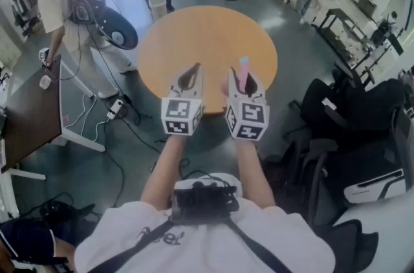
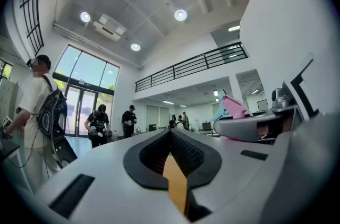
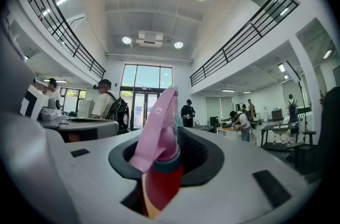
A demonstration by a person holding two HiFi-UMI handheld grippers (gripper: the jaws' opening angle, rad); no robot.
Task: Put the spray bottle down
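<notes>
While both grippers hang level over the table's (image 1: 207,32) six o'clock edge, the right gripper (image 1: 244,83) clamps the bottle (image 3: 159,146). Its jaws are partway closed on the red body, and the pink spray head stands up at twelve o'clock between them, clear of the tabletop. The left gripper (image 1: 190,76), at nine o'clock beside it, has its jaws closed together on nothing.

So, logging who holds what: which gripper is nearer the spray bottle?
Right. The right gripper is shut on the spray bottle; the left gripper, shut and empty, is level beside it, at the bottle's left, not touching.
</notes>
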